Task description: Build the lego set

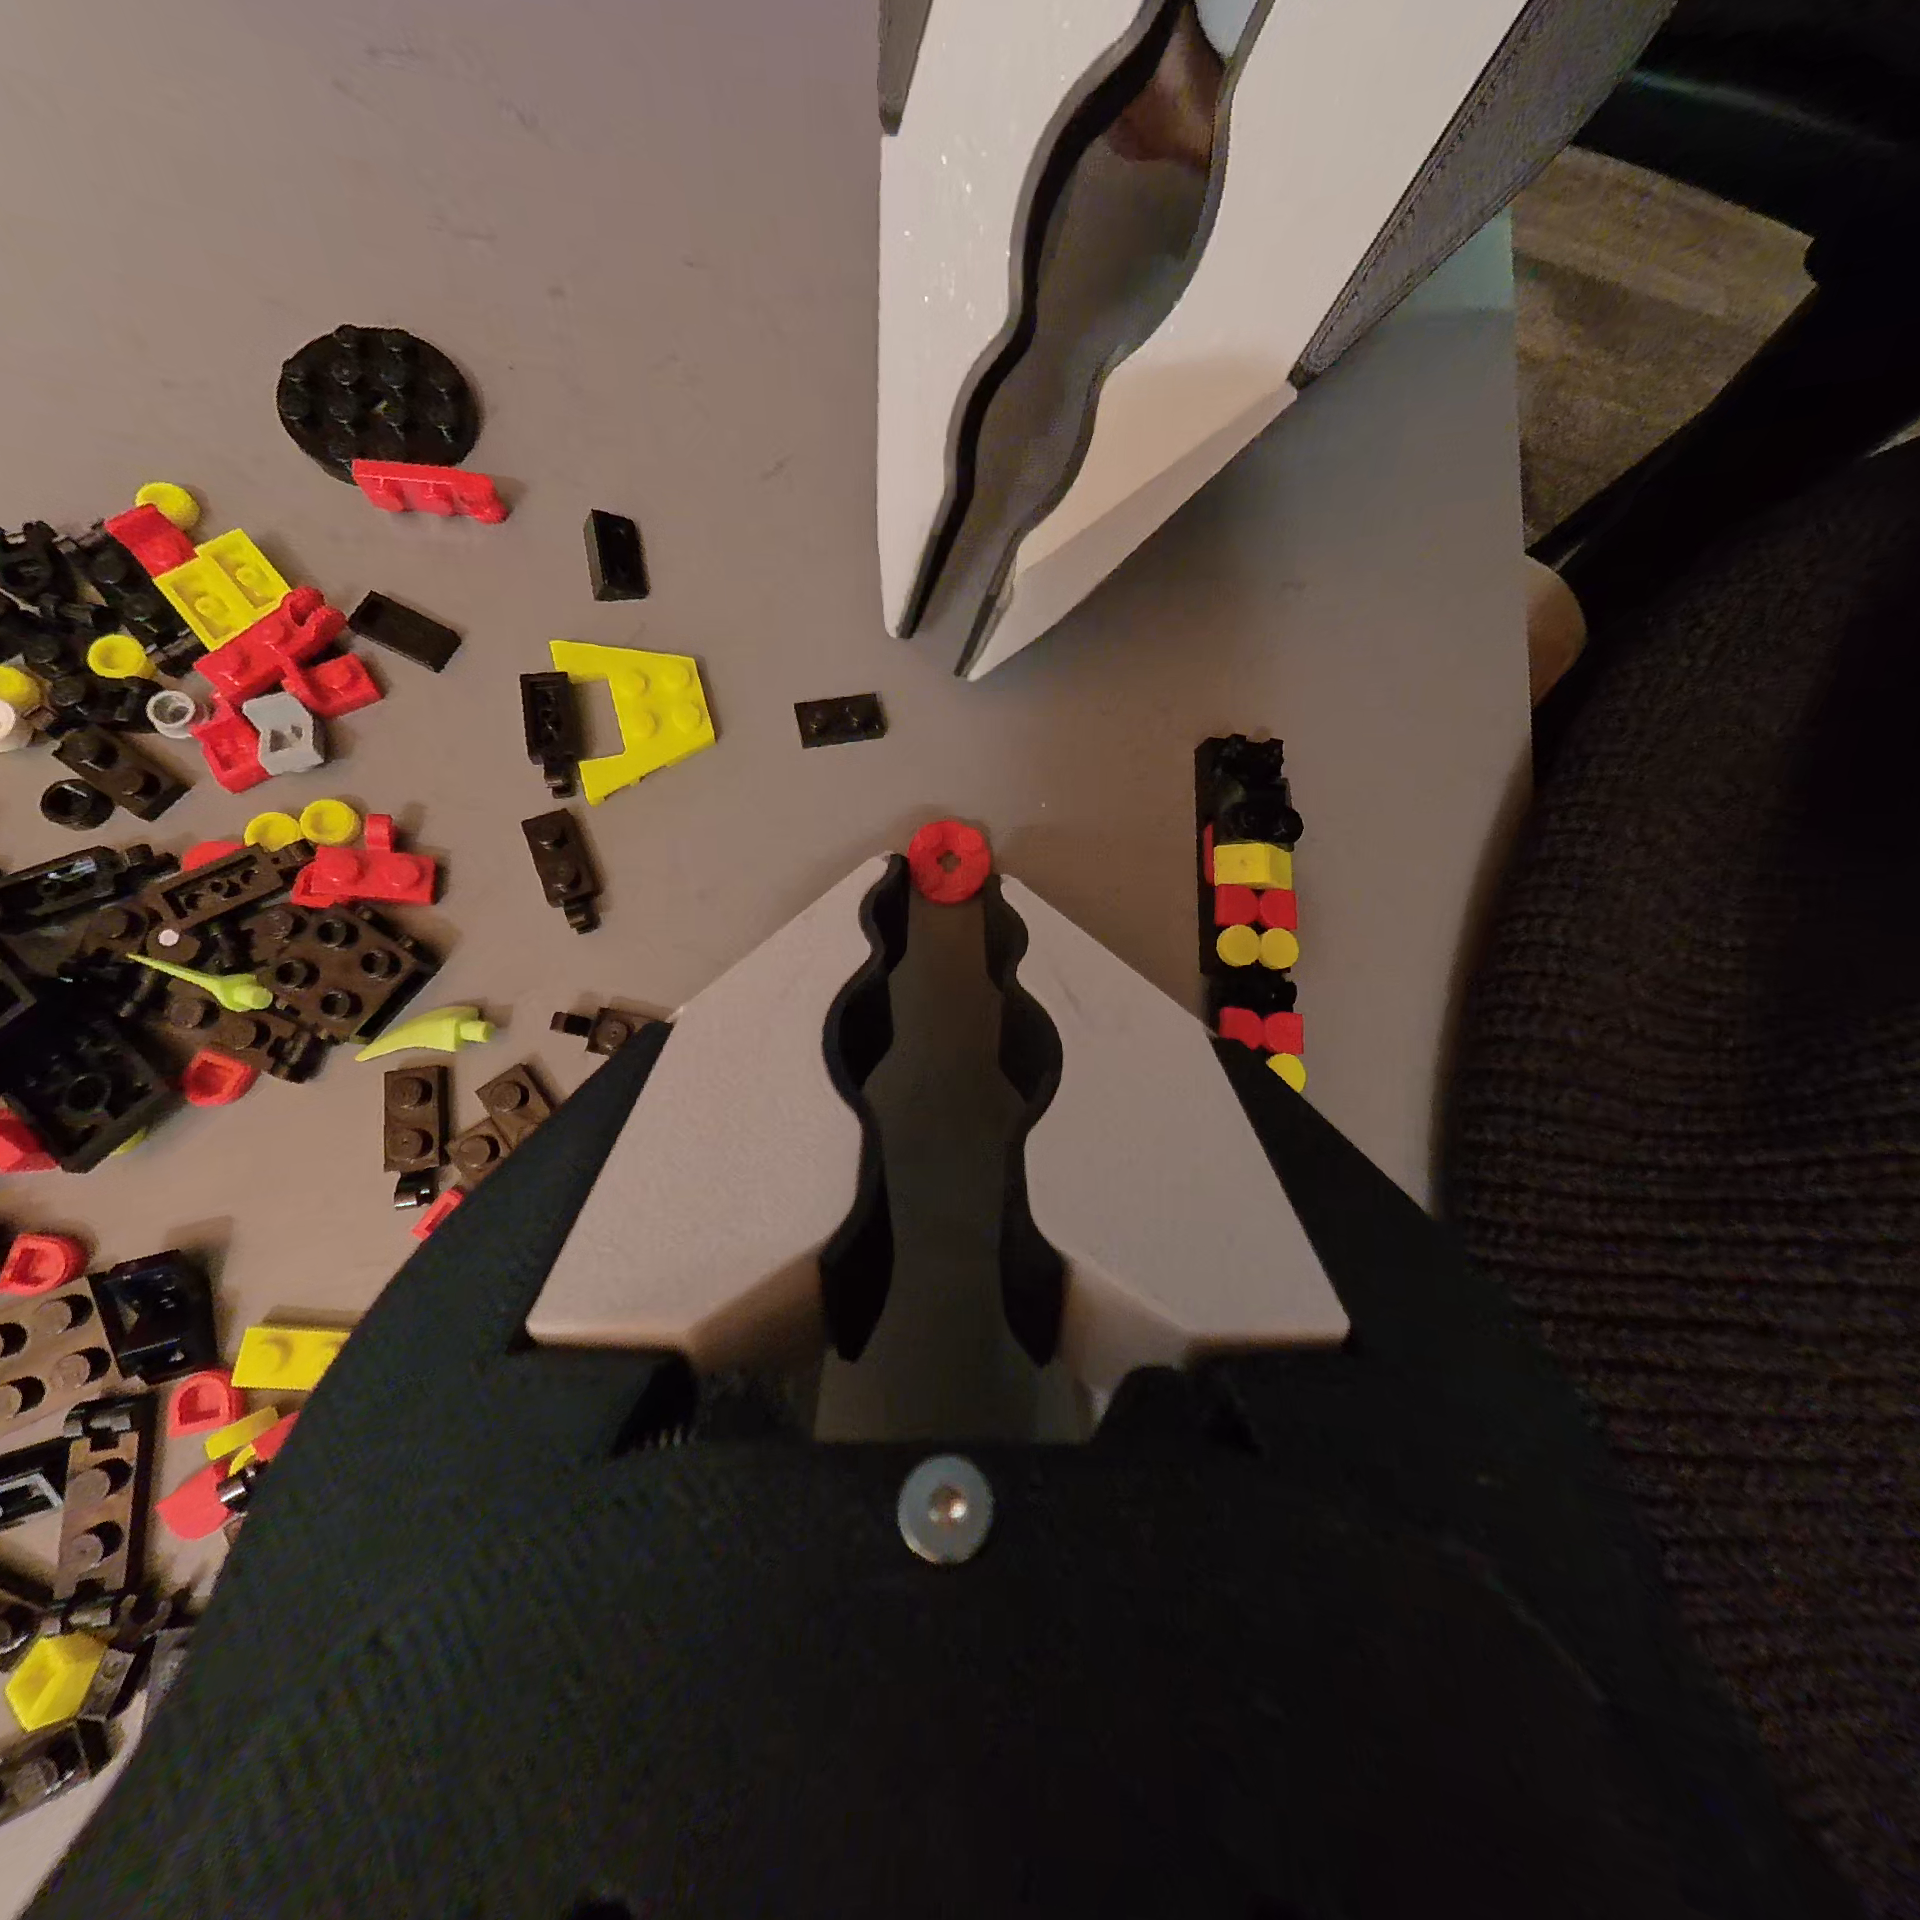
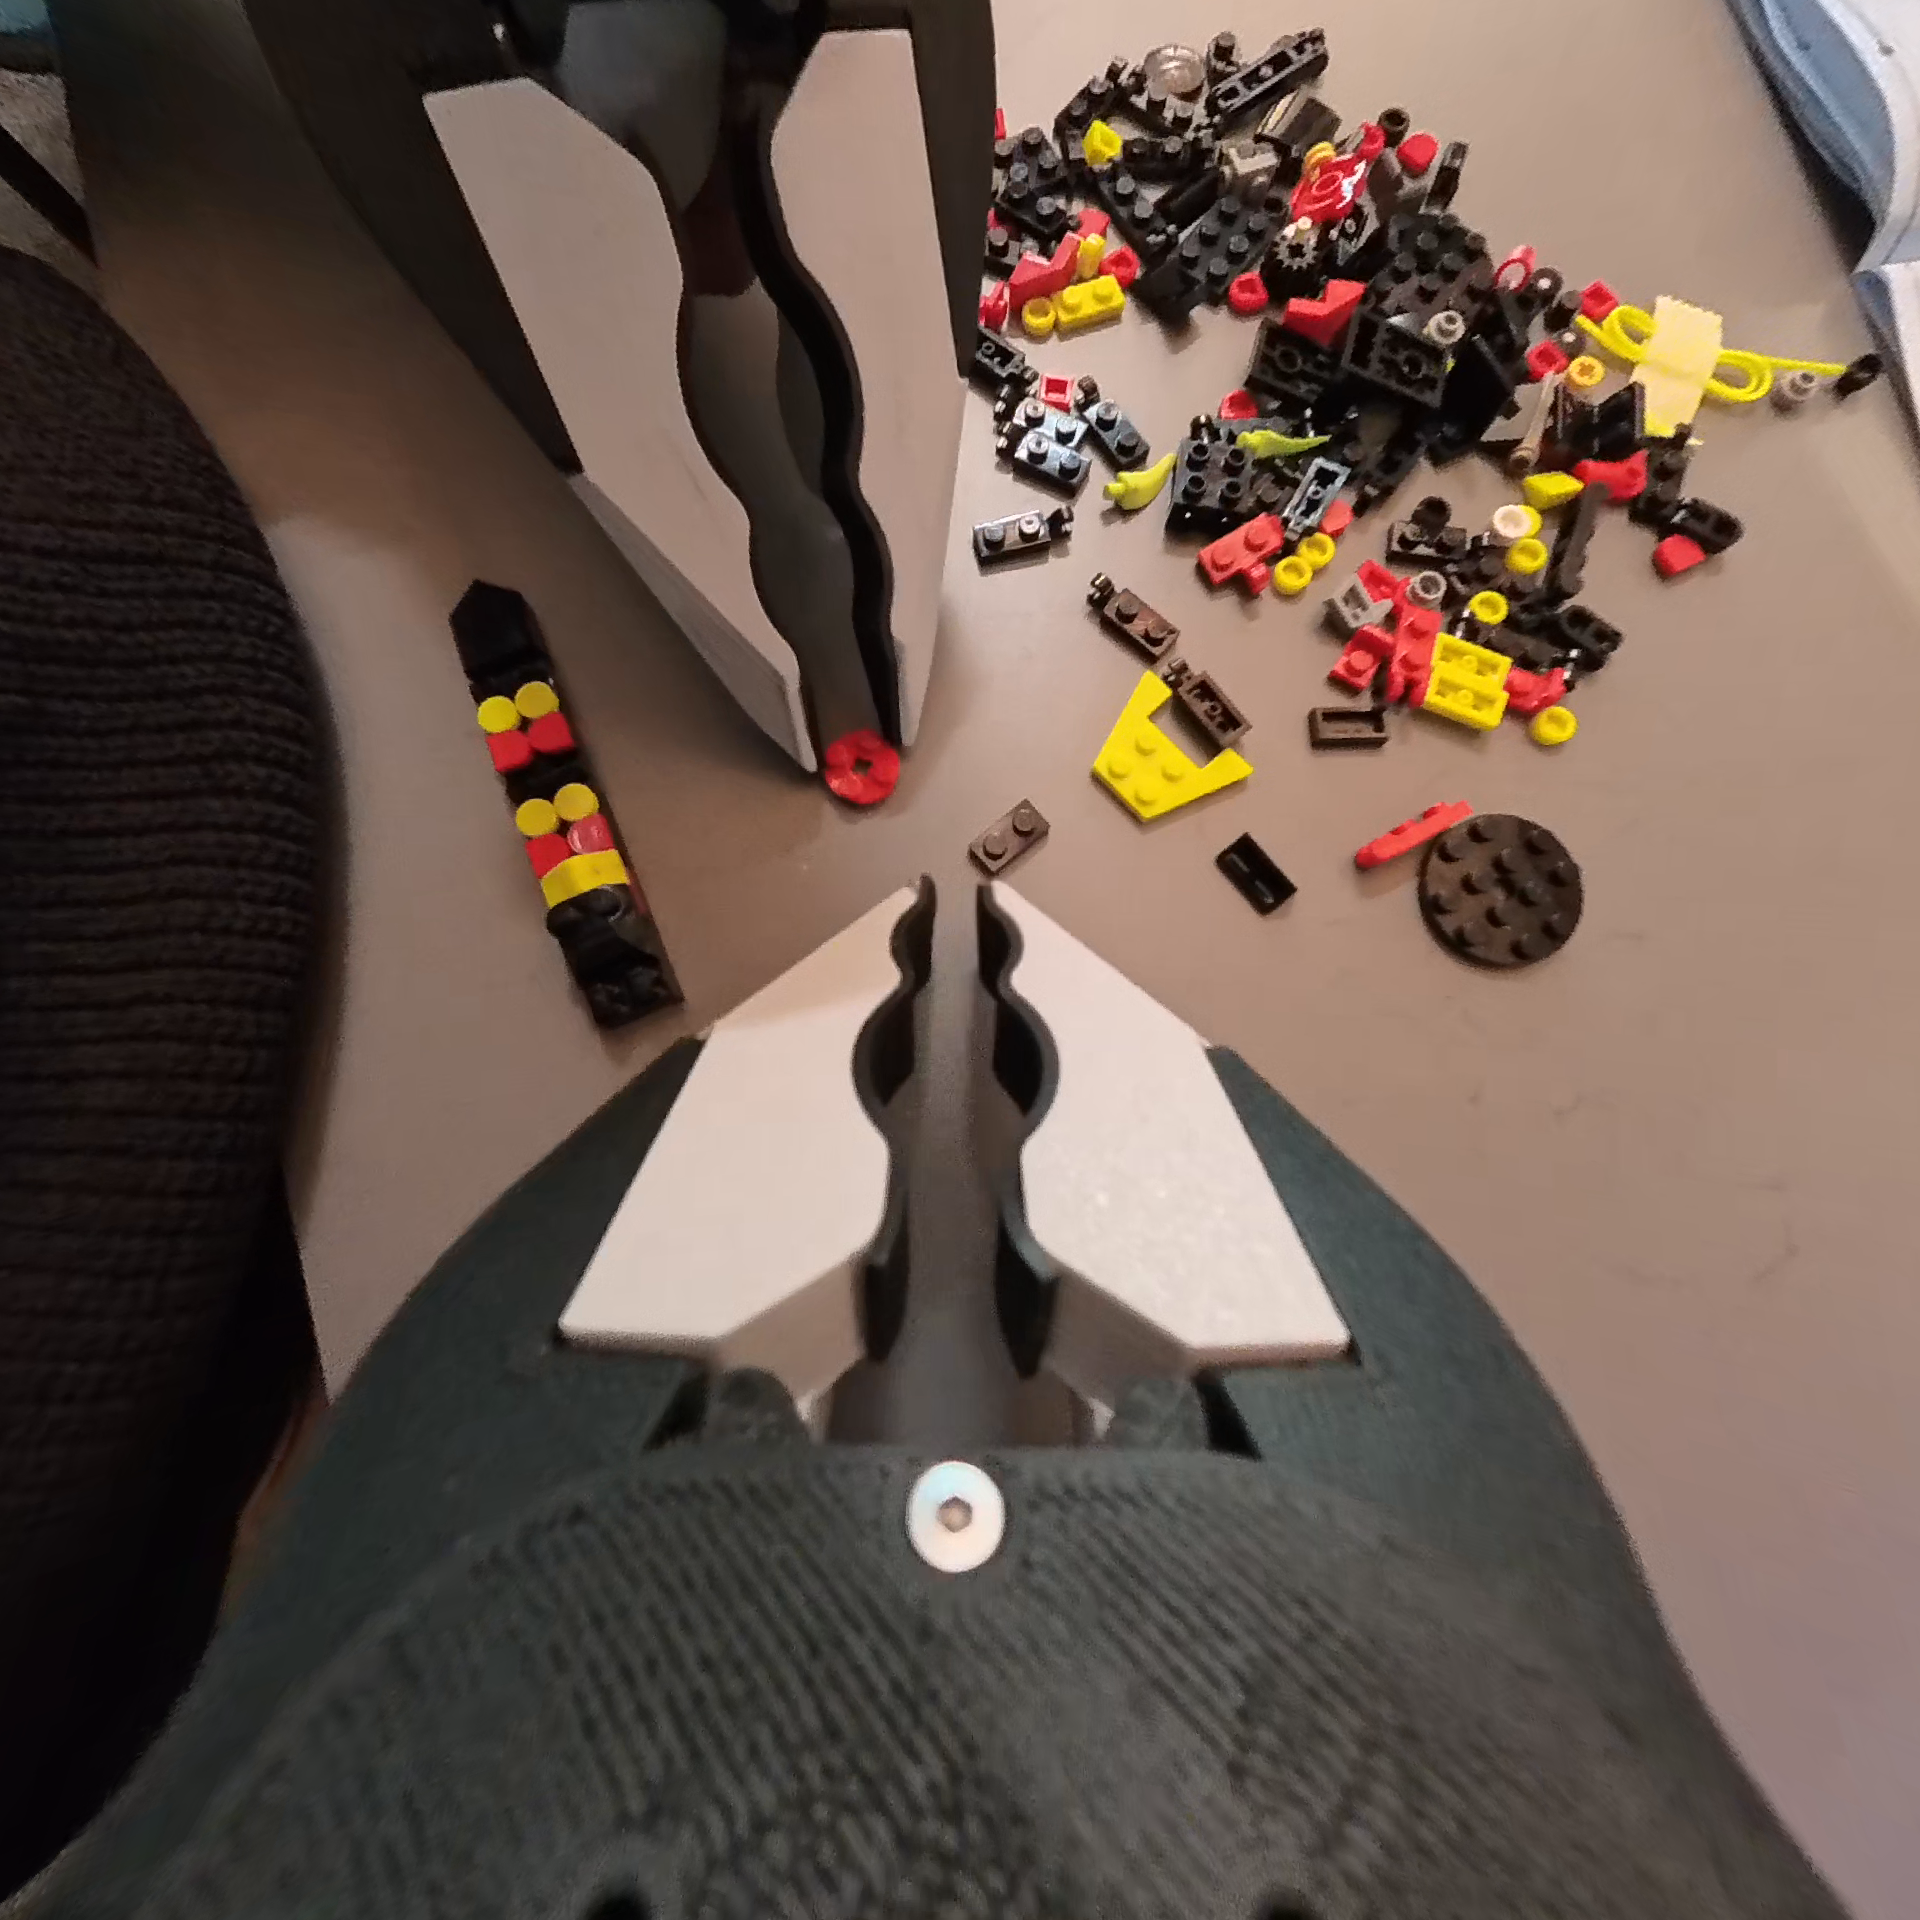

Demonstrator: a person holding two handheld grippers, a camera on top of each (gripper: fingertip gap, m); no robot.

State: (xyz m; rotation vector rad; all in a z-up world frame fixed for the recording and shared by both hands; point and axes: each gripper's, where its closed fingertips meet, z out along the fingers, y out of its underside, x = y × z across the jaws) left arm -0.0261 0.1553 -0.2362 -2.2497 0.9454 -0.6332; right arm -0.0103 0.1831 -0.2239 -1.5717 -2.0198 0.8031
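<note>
Judging from how things lie, the build is at an early stage: most parts are still heaped in a large loose pile of black, red and yellow plastic bricks (image 2: pixel 1382 364), spread on the grey tabletop (image 1: pixel 623 208) to the left of the left gripper (image 1: pixel 948 878). Only one assembly is seen finished so far, a long black strip topped with red and yellow studs (image 1: pixel 1252 914), lying just right of that gripper. A small round red plate (image 1: pixel 950 858) is pinched between its fingertips, not yet attached. The right gripper (image 2: pixel 951 888), opposite, is nearly closed and holds nothing.
</note>
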